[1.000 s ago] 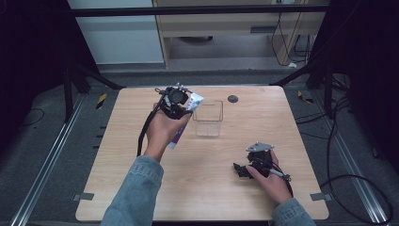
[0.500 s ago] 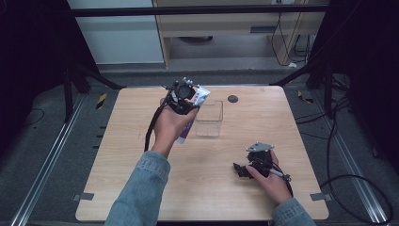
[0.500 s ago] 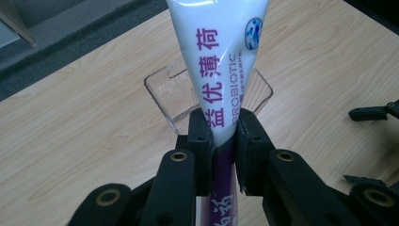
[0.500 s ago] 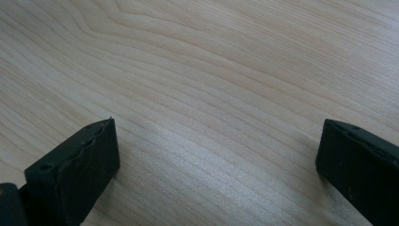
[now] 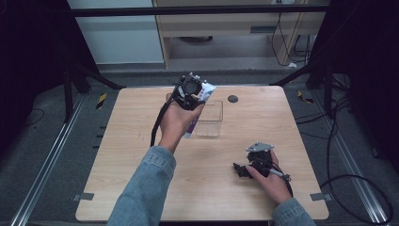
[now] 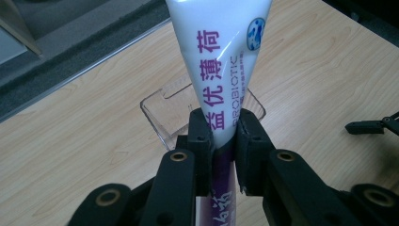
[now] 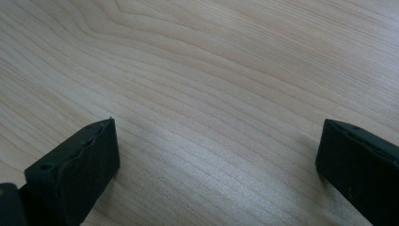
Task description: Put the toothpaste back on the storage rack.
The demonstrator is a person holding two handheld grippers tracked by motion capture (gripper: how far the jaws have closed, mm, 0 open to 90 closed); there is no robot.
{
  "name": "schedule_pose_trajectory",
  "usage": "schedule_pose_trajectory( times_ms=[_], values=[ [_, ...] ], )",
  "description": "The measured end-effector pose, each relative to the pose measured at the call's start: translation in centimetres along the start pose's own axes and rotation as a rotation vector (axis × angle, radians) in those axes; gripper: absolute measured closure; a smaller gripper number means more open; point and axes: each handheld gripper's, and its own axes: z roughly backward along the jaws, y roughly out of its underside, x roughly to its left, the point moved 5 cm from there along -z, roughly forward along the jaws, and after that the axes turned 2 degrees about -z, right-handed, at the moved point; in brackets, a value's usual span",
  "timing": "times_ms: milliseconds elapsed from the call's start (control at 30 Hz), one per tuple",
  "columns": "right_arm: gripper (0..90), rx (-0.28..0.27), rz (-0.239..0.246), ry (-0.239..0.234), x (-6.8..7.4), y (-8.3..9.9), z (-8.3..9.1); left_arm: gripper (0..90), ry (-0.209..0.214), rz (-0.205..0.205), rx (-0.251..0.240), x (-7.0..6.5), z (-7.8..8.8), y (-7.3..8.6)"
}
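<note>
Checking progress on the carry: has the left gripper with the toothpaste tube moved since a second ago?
Yes. The left gripper, shut on the toothpaste tube, has shifted right, toward the clear tray, whose left edge it now overlaps.

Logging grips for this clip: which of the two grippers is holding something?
The left gripper, clamped on the white-and-purple tube above the clear box. The right gripper rests open on the table.

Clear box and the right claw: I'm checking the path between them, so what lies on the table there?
Nothing: the high view shows bare wooden table between the clear box and the right claw.
</note>
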Motion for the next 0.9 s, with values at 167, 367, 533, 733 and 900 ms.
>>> schedule_pose_trajectory(
  times_ms=[167,367,533,733,900],
  values=[
    [0.4,0.003,0.000,0.000,0.0,0.0,0.0,77.9,-0.002,-0.006,-0.011,-0.3,0.0,-0.5],
    [0.4,0.003,-0.003,-0.001,0.0,0.0,0.0,77.9,-0.002,-0.009,-0.014,-0.2,-0.3,-0.8],
    [0.4,0.005,-0.002,-0.002,0.1,0.0,0.0,77.9,0.003,-0.013,-0.018,-0.4,-0.6,-1.1],
    [0.4,0.005,-0.004,-0.003,0.1,0.0,0.0,77.9,0.009,-0.027,-0.029,-0.4,-0.6,-2.0],
    [0.4,0.005,-0.005,-0.002,0.1,-0.1,0.0,78.0,0.012,-0.042,-0.053,-0.4,-0.5,-2.9]
  ],
)
